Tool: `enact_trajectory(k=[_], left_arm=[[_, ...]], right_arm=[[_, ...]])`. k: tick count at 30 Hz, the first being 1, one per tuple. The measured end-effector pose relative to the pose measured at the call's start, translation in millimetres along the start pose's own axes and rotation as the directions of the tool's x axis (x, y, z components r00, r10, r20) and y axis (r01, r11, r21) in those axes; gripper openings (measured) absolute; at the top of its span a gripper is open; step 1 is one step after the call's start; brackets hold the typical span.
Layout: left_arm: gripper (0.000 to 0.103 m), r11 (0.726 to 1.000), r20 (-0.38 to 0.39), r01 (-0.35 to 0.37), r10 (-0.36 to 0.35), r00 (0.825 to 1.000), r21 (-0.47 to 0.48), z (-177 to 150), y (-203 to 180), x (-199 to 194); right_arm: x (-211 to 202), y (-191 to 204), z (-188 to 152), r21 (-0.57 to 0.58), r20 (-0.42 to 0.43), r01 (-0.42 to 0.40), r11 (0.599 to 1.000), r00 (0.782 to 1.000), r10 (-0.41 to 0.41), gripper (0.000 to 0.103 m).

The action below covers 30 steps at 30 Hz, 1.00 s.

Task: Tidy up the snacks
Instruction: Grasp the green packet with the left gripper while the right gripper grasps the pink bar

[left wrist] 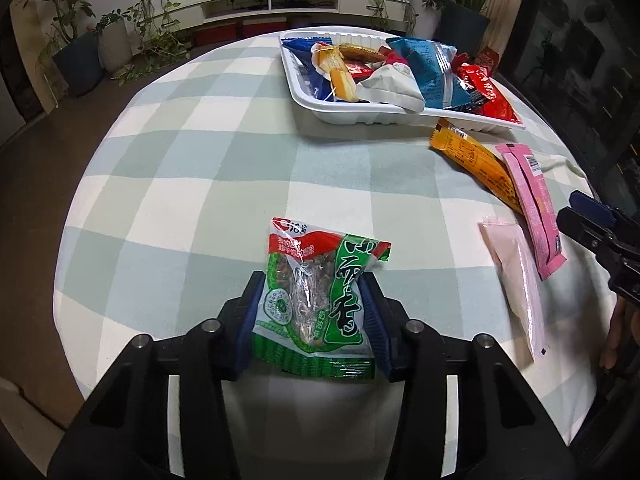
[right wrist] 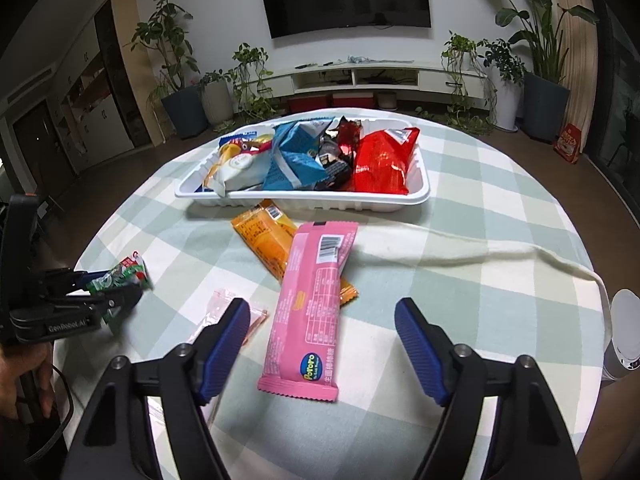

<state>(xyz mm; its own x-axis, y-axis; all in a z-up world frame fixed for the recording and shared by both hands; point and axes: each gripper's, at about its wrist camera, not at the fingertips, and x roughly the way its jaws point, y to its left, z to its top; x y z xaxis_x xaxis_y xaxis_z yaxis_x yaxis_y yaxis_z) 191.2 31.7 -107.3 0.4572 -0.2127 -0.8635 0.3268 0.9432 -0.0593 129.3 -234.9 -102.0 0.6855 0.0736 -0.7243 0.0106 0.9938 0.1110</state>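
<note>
Right, biggest thing first: the round table [right wrist: 500,208] in its checked cloth, and on its far side the white plastic tray [right wrist: 304,200], already heaped with blue, white and red snack packets. Between tray and me lie 3 loose ones: the orange packet [right wrist: 264,240], the pink bar [right wrist: 308,304] lying across its end, and a pale pink sachet [left wrist: 516,280] just beside that.

My left gripper [left wrist: 312,304] has its blue pads pressed on both sides of the green peanut bag [left wrist: 316,292], low down near my edge of the table, well apart from the tray. I judge it light, crinkly and slippery, with loose nuts that shift inside, so a pinch across the body, not the thin seal, feels safest.

My right gripper [right wrist: 322,340] stands wide, its fingers either side of the pink bar with clear gaps, touching nothing. That bar looks stiff and flat; I'd take it across its narrow width, near the middle.
</note>
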Motion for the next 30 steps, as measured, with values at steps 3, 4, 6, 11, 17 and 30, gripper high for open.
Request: enact_trajectory(k=[3,4,6,11,17,30], left_arm=[[0.038,1.000,0.010,0.029,-0.029,1.000,0.008,0,-1,-2],[0.037,0.999,0.014,0.037,-0.037,0.999,0.010,0,-1,-3],[0.035,0.999,0.014,0.048,-0.049,0.999,0.016,-1,-3,-3],[0.031,0.997,0.018,0.075,-0.075,0.997,0.007,-2,-2,-2],[0.029,0.996,0.038,0.093,-0.093,0.995,-0.009,-4,1,-4],[0.028,0.987,0.079,0.153,-0.149,0.986,-0.048,-7,8,-12]], right_arm=[[2,-1,-1,-0.002,-0.010,0.000,1.000,1.000,0.000,0.069],[2,-1,-1,-0.002,-0.012,0.000,1.000,1.000,0.000,0.068],[3,-1,-1,-0.003,-0.015,0.001,1.000,1.000,-0.001,0.066],[6,0,-1,-0.012,-0.029,0.005,1.000,1.000,-0.006,0.062],[3,-2,0,0.004,-0.010,0.000,1.000,1.000,0.000,0.062],[27,8,8,-0.017,-0.072,0.008,1.000,0.997,-0.010,0.062]])
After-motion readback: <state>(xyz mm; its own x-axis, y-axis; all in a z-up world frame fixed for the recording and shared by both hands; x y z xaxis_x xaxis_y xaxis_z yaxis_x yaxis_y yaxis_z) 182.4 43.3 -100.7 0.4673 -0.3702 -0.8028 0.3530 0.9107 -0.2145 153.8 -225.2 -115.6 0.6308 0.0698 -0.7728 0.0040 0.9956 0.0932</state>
